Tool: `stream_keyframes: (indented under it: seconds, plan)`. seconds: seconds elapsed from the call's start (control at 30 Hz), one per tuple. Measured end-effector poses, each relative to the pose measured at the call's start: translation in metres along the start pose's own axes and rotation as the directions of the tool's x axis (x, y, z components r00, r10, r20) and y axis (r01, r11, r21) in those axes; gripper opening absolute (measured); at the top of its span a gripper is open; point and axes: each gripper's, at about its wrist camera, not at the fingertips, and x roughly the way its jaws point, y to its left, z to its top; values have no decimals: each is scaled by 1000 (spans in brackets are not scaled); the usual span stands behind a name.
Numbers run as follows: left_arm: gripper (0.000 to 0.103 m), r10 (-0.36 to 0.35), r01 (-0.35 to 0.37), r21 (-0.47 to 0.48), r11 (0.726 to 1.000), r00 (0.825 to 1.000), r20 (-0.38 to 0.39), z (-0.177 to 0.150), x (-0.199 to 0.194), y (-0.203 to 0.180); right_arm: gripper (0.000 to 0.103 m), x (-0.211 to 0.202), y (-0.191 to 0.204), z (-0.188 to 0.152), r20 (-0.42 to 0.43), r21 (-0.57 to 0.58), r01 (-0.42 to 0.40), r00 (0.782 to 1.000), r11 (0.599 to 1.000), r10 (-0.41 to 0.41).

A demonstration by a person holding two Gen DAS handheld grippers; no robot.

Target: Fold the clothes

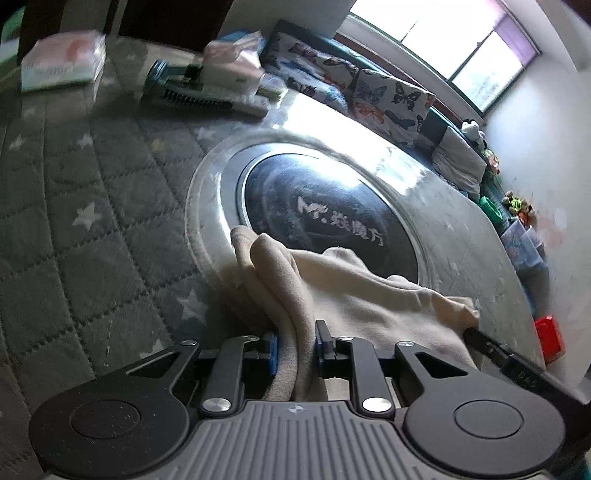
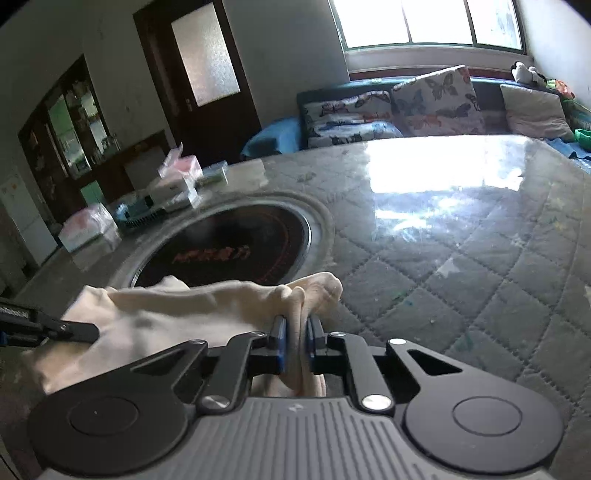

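Left gripper (image 1: 295, 345): blue-padded jaws drawn narrow, a bunched edge of the cream garment (image 1: 354, 295) pinched between them. Right gripper (image 2: 295, 338): likewise narrow, clamped on a gathered corner of the same garment (image 2: 177, 314); its dark tip is also seen at the garment's far corner in the left wrist view. Garment: held by two points and stretched between them, low over the near edge of the table (image 1: 92, 192), its slack middle sagging; whether it touches the surface cannot be told. Step judged in hand: a held edge being carried over to make a fold. For a clean fold, both grips are best kept firm and level, the span drawn taut enough to remove the sag, and the two ends moved together so that the edge lands straight; the bunched cloth in each jaw is likely to leave creases unless smoothed. Beyond: round dark inset plate (image 1: 325, 206) with pale lettering, set in the quilted star-print cover. Farther: tissue packs (image 1: 62, 62) and a dark comb-like item (image 1: 184, 88). Farthest: butterfly cushions (image 2: 436, 99), window (image 2: 424, 22).
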Motion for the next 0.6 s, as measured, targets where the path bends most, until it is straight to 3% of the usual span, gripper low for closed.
stream_keyframes:
  seconds: [0.23, 0.6]
  plan:
    - [18, -43, 41, 91, 995, 999, 21, 7, -6, -32, 9, -37, 1, 10, 84, -10, 8, 996, 1000, -7]
    - [18, -118, 114, 215, 970, 993, 6, 16, 21, -113, 9, -84, -32, 29, 176, -12, 154, 973, 988, -150]
